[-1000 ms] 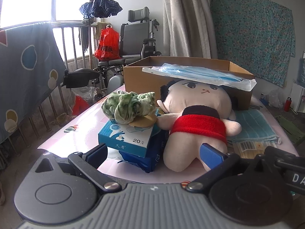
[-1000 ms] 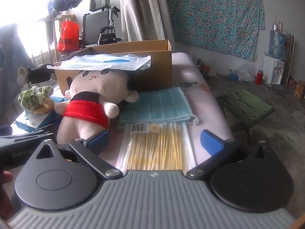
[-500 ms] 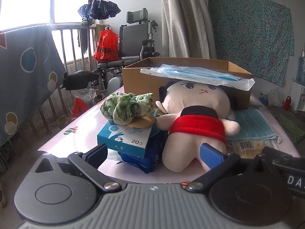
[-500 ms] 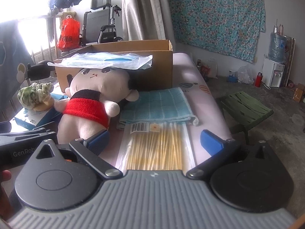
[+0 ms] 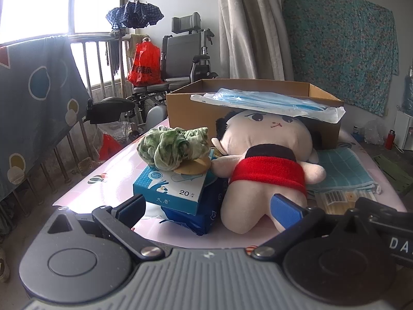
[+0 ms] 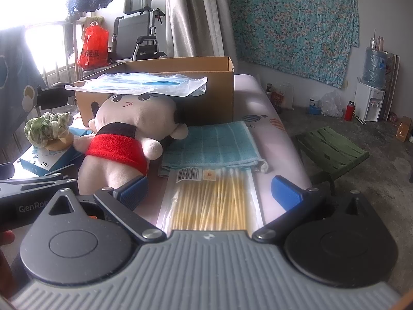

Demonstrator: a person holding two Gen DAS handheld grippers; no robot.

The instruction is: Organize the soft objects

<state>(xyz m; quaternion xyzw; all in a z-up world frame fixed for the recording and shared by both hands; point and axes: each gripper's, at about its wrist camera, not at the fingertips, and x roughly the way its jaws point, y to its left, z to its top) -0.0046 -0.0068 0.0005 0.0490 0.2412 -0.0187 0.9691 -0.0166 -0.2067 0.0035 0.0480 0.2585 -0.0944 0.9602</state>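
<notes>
Just ahead of left claw [image 5: 209,208]: plush doll [image 5: 263,165]

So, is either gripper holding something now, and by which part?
Nothing is held. The left gripper and the right gripper are both open, near the doll and the swab pack.

Box [image 5: 196,108] interior hidden; swab pack [image 6: 211,206] near end behind gripper body
</notes>
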